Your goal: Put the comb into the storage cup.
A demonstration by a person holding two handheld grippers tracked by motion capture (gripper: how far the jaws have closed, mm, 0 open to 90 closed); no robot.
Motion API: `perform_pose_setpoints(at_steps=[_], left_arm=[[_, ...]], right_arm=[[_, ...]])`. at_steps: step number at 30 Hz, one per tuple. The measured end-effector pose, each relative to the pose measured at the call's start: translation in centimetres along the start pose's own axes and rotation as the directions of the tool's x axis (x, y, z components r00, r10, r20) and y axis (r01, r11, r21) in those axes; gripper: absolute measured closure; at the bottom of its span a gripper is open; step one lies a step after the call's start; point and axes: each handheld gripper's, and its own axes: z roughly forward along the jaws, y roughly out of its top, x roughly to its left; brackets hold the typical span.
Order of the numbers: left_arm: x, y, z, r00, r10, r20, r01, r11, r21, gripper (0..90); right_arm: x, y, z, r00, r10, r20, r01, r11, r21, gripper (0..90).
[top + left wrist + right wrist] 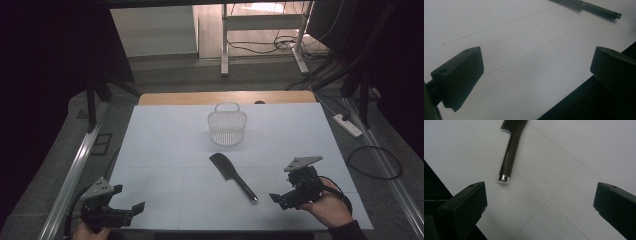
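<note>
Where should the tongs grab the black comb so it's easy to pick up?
Probably the handle, not the toothed end. The comb lies flat with its slim, straight handle and silver tip pointing toward the right tongs, which are open and closest. Come down from above, jaws across the handle.

High view overlooks the table (170, 135); both gripper views closely share the comb (233, 176).

Left gripper (129, 198) and right gripper (278, 198) hover, jaws spread wide.
</note>
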Motion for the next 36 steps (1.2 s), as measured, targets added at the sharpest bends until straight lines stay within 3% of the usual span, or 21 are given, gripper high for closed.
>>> perform_pose_setpoints(at_steps=[13, 36], left_arm=[[0.0, 0.0, 0.0, 1.0, -0.002, 0.002, 0.002, 1.0, -0.002, 0.0], [0.0, 0.0, 0.0, 1.0, -0.002, 0.005, 0.002, 1.0, -0.002, 0.0]], right_arm=[[0.7, 2.3, 1.7, 0.9982, -0.052, -0.031, 0.053, 0.998, 0.031, 0.0], [1.8, 5.0, 4.7, 0.9937, -0.108, -0.03, 0.11, 0.99, 0.082, 0.0]])
